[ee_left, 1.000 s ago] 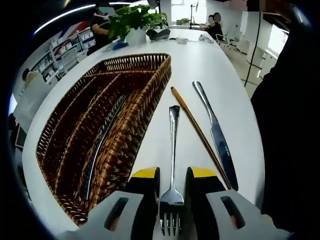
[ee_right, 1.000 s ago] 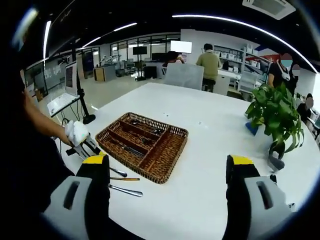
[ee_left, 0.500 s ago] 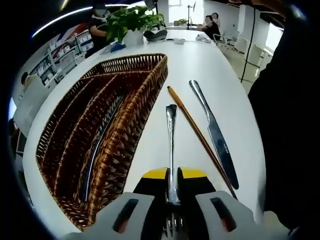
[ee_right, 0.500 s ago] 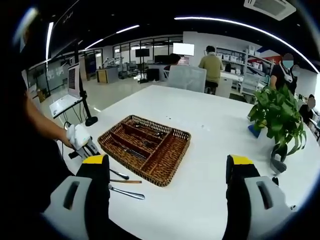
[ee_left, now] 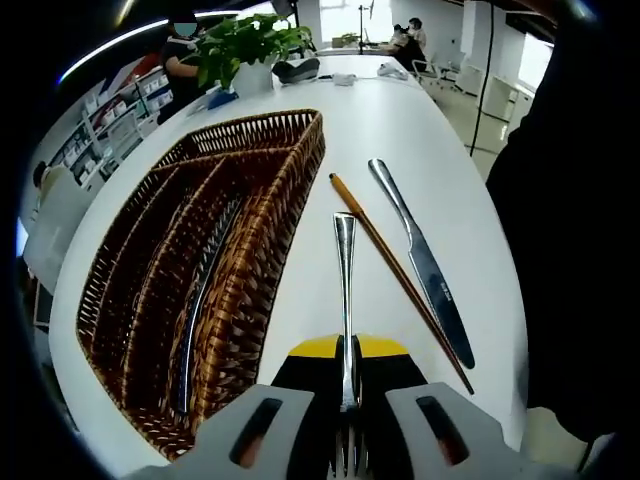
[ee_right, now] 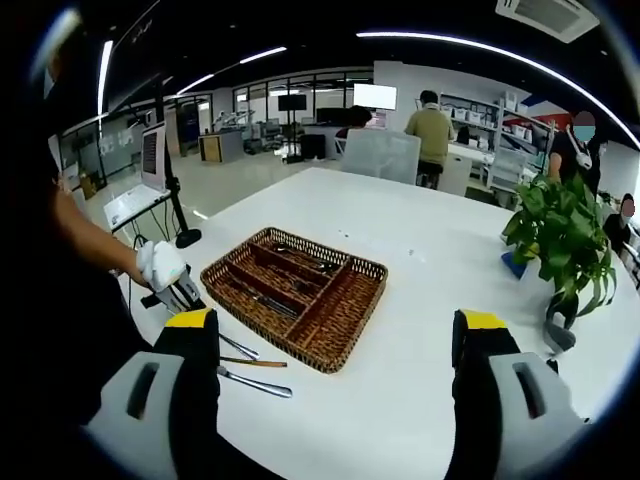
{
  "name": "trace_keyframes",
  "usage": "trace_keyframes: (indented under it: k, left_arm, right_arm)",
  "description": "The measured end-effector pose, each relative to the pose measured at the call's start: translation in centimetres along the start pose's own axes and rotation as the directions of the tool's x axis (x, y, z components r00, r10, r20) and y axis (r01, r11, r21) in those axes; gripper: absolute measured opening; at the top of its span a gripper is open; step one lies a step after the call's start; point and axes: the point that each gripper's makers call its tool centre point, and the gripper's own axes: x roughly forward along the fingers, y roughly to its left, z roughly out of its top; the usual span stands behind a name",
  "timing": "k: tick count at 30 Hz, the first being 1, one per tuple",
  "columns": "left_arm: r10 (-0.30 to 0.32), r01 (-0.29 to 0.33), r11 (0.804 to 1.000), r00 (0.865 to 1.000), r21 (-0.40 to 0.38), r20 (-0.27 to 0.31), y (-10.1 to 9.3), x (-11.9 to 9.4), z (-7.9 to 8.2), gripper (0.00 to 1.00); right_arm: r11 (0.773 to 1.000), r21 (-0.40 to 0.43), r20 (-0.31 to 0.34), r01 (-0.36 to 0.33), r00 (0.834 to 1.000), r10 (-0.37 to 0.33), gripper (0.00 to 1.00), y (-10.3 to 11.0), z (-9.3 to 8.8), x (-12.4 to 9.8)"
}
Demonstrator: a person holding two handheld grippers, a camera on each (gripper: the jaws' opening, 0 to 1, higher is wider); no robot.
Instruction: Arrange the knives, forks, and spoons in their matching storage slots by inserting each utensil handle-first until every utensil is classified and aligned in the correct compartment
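The slim, polished stainless-steel fork (ee_left: 345, 290) lies on the white table (ee_left: 440, 130) just beside the right-hand wall of the brown woven wicker cutlery tray (ee_left: 205, 260), its handle pointing away and its tines toward the camera in the left gripper view. The left gripper (ee_left: 346, 365), yellow-tipped with black pads, is pressed together on the fork's neck just above the tines, so the long handle sticks out ahead of the jaws. That looks a sound place to take it for a handle-first insertion, though I would judge the metal to be stiff, light and slippery: a smooth narrow shank between flat pads may pivot or slide if it is swung quickly or nudged against the wicker. To its right, apart from it, lie a thin brown wooden chopstick-like stick (ee_left: 395, 272) and a steel table knife (ee_left: 420, 262), the two close together. One long dark-looking utensil (ee_left: 205, 295) already rests in a tray slot; what kind it is I cannot tell. In the right gripper view the right gripper (ee_right: 335, 345) hangs well above the table with its jaws spread wide and nothing between them, far from the tray, with a potted green plant (ee_right: 565, 235) off to the side.
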Motion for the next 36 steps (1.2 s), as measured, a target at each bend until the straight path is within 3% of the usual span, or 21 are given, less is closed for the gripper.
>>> trace_keyframes:
  k: [13, 22, 29, 31, 36]
  left_arm:
    - [-0.006, 0.006, 1.0, 0.999, 0.016, 0.048, 0.4, -1.6, 1.8, 0.01]
    - [-0.029, 0.025, 0.999, 0.995, 0.044, 0.097, 0.9, -4.0, 4.2, 0.01]
    - [-0.039, 0.035, 0.999, 0.99, 0.032, 0.138, 2.0, -6.5, 6.7, 0.01]
    - [-0.075, 0.082, 0.996, 0.982, -0.036, 0.172, 1.7, -7.7, 8.1, 0.01]
    - [-0.047, 0.047, 0.999, 0.983, 0.007, 0.176, 2.7, -10.1, 10.2, 0.01]
  right_arm:
    - [1.0, -0.006, 0.009, -0.011, 1.0, 0.011, 1.0, 0.4, 0.3, 0.4]
    - [1.0, 0.0, 0.002, -0.006, 1.0, 0.006, 1.0, 0.3, 0.0, 0.4]
    - [1.0, 0.004, 0.006, -0.002, 1.0, 0.002, 1.0, 0.5, 0.0, 0.3]
    - [1.0, 0.005, 0.009, -0.001, 1.0, 0.001, 1.0, 0.6, 0.0, 0.3]
    - [1.0, 0.008, 0.008, 0.002, 1.0, -0.002, 1.0, 0.7, -0.1, 0.2]
